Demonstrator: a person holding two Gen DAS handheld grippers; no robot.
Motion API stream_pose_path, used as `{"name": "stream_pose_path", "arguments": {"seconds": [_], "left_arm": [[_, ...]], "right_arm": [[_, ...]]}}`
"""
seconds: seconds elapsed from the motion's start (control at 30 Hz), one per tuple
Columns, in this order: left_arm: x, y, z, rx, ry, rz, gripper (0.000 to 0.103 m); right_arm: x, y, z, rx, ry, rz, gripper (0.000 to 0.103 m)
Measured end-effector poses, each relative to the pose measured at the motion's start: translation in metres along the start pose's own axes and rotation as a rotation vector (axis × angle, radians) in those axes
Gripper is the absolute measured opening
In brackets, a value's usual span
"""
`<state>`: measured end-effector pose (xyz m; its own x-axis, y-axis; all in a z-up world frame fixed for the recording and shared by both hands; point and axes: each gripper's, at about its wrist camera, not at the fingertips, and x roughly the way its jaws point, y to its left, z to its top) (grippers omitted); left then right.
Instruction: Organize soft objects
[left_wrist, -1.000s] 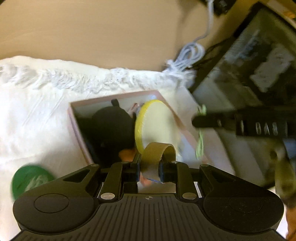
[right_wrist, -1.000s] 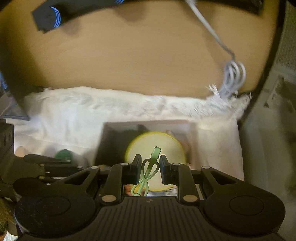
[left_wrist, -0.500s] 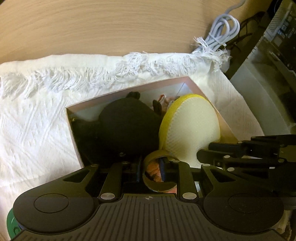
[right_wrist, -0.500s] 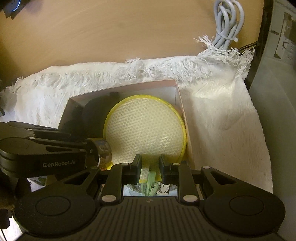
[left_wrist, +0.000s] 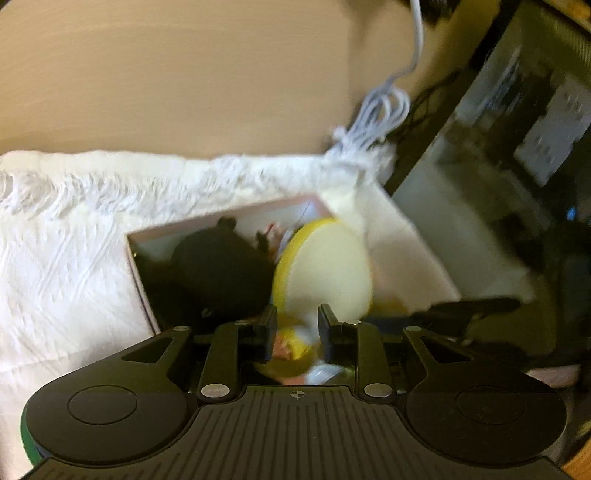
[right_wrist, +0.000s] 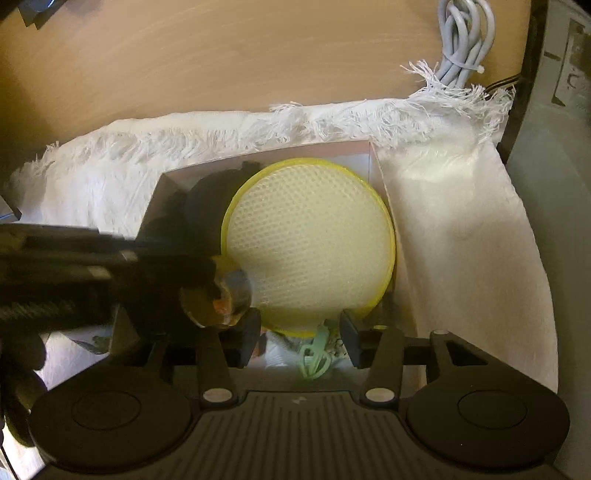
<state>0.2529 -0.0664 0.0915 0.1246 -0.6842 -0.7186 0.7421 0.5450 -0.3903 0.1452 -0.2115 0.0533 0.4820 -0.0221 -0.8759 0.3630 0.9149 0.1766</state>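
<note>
1. Right gripper hangs over the near end of the box, jaws spread wide and empty — a green hair tie lies loose between them.
2. Left gripper is parted a little, nothing clamped; the view is blurred.
3. In the box: a yellow-rimmed mesh pad on the right, a black soft item on the left — a tape roll just beside the pad.
4. The box sits on a white fringed towel.
</note>
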Motion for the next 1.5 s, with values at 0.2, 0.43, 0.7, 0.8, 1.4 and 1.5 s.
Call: {"name": "stream_pose_path", "arguments": {"seconds": [0.2,0.43,0.7,0.8,1.4,1.5], "left_arm": [[-0.020,-0.001,0.002,-0.043,-0.008,-0.003,0.027],[-0.058,-0.013,-0.024,-0.059,-0.189,0.158,0.027],[-0.087,-0.064,-0.144,-0.049,-0.304,0.516,0.027],[-0.081,-0.064,-0.194,-0.170,-0.267,0.643,0.027],[-0.028,-0.090,-0.256,-0.304,-0.360,0.770,0.068],[-0.023,-0.094,-0.253,-0.278,-0.332,0.805,0.069]], "right_arm": [[-0.037,-0.002,-0.002,-0.003,-0.115,0.017,0.048],[-0.084,-0.015,-0.016,-0.080,-0.289,-0.038,0.056],[-0.087,-0.003,-0.078,-0.318,-0.357,0.081,0.066],[-0.069,0.007,-0.103,-0.398,-0.306,0.111,0.066],[-0.012,0.023,-0.147,-0.484,-0.195,0.175,0.097],[-0.011,0.013,-0.144,-0.457,-0.193,0.185,0.100]]}}
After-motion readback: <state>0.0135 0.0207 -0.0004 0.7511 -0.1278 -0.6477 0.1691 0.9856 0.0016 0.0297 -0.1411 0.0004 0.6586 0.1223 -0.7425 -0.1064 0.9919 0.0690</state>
